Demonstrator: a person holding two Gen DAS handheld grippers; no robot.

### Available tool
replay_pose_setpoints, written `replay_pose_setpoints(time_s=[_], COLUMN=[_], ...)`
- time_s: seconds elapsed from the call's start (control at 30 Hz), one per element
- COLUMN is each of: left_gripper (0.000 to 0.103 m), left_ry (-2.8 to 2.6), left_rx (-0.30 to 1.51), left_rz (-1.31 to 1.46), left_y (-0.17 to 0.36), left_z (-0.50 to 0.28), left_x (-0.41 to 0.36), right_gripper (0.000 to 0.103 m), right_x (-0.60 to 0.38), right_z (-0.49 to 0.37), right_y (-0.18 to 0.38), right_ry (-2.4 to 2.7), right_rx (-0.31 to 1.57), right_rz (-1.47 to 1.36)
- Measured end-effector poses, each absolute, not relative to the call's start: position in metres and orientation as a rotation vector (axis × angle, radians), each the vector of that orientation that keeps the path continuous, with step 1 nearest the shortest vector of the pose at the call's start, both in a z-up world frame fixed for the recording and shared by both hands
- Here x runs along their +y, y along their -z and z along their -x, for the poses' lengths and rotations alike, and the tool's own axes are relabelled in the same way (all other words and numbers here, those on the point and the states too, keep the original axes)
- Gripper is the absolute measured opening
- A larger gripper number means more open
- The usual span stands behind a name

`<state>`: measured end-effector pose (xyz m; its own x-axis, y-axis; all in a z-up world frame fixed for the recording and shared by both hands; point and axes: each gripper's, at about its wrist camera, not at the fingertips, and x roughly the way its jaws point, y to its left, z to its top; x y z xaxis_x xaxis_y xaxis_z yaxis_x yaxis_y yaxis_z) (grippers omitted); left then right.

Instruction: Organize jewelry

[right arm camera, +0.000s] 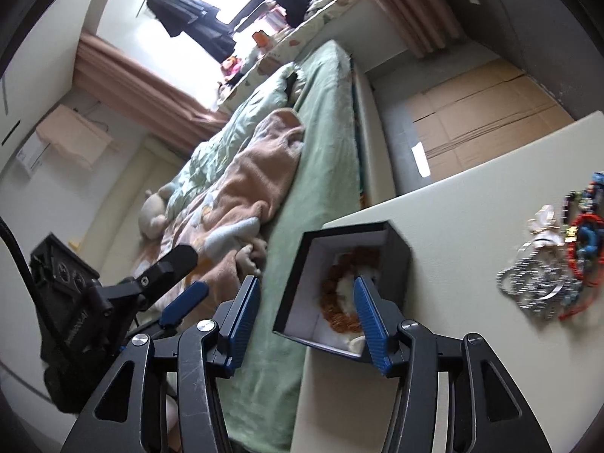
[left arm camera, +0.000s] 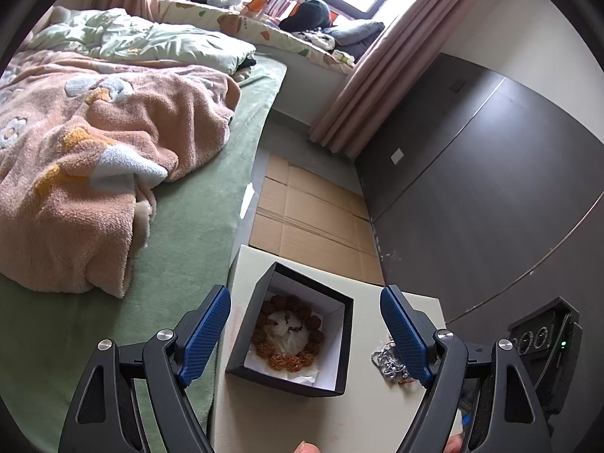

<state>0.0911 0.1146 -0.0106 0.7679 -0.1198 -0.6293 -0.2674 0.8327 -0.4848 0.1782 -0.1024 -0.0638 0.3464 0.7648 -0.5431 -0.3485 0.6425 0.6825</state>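
A black box (left arm camera: 264, 368) with a white lining stands open on the cream table (left arm camera: 362, 415). A brown bead bracelet (left arm camera: 288, 362) lies inside it on white tissue. My left gripper (left arm camera: 305, 324) is open and empty, its jaws wide on either side of the box, above it. My right gripper (right arm camera: 305, 302) is open and empty over the same box (right arm camera: 290, 290), above the bracelet (right arm camera: 332, 302). A pile of silver chains (right arm camera: 528, 283) and red and blue bracelets (right arm camera: 583, 241) lies on the table to the right. The silver chains also show in the left wrist view (left arm camera: 389, 360).
A bed with a green sheet (left arm camera: 188, 249) and a peach blanket (left arm camera: 94, 158) adjoins the table's left edge. Flattened cardboard (left arm camera: 313, 211) covers the floor beyond. A dark wall panel (left arm camera: 490, 173) stands at the right. The left gripper's body (right arm camera: 75, 313) shows in the right wrist view.
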Motion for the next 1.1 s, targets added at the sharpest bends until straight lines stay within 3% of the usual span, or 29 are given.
replay_pose_setpoints(time_s=[0.3,0.33,0.43,0.6,0.7,1.0,1.1], left_gripper=[0.082,0.082,0.082,0.082,0.082,0.081,0.074], left_ry=[-0.038,-0.031,-0.013,0.019,0.044,0.117,0.139], left_rx=[0.703,0.702,0.704,0.708,0.721,0.749,0.766], left_rz=[0.521,0.511,0.472,0.439,0.411,0.379,0.362], left_y=[0.01,0.01,0.011,0.014,0.017,0.028,0.033], left_z=[-0.097,-0.098,-0.1,-0.105,-0.111,-0.127,-0.132], left_x=[0.083,0.078,0.063,0.042,0.027,-0.009,-0.021], right_gripper=[0.053,0.055,0.077,0.08,0.093,0.093,0.093], right_x=[-0.178,-0.189,-0.209,-0.233,-0.243,-0.275,-0.284], right_z=[-0.172,-0.172,-0.17,-0.173,-0.174,-0.175,-0.178], right_y=[0.044,0.042,0.041,0.046,0.051,0.064,0.073], right_ry=[-0.591,-0.565,-0.502,-0.468,-0.454,-0.369,-0.322], right_rx=[0.912,0.913,0.915,0.951,0.972,1.005,1.03], right_rz=[-0.499,-0.498,-0.498,-0.532,-0.544,-0.597,-0.62])
